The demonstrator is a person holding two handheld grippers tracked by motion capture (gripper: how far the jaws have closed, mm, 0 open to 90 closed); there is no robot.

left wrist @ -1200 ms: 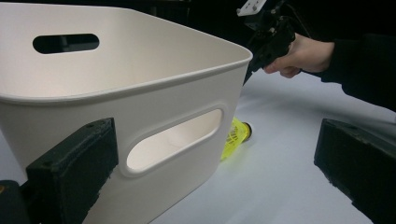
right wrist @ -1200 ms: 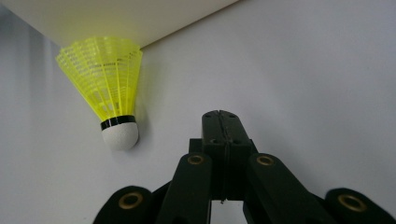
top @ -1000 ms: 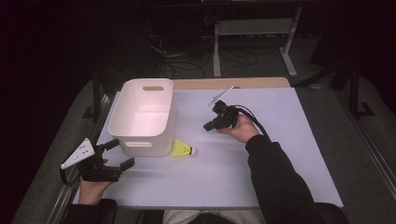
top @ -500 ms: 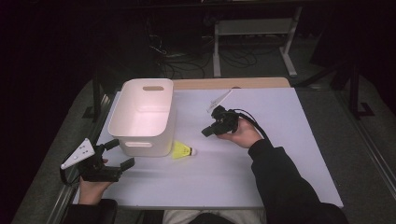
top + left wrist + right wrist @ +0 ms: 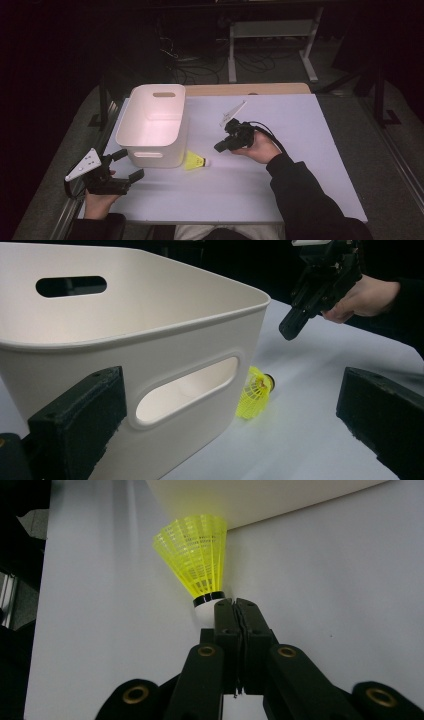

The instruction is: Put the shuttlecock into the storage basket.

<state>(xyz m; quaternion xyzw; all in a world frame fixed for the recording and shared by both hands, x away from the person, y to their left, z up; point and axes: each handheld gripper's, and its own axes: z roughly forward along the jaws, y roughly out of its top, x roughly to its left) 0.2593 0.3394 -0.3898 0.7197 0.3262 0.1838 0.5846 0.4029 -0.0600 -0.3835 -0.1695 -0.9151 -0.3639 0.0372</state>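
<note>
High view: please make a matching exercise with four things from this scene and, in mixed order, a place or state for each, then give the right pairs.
Things:
1. shuttlecock
2. white bin
3. left tool
4. right tool

Place or state:
A. jaws together, above the mat, tip pointing toward the yellow thing
B. jaws apart, at the table's near left corner
C. stands upright, nothing inside
D. lies on its side against the white wall

Pairs: 1-D, 2-C, 3-B, 4-A
</note>
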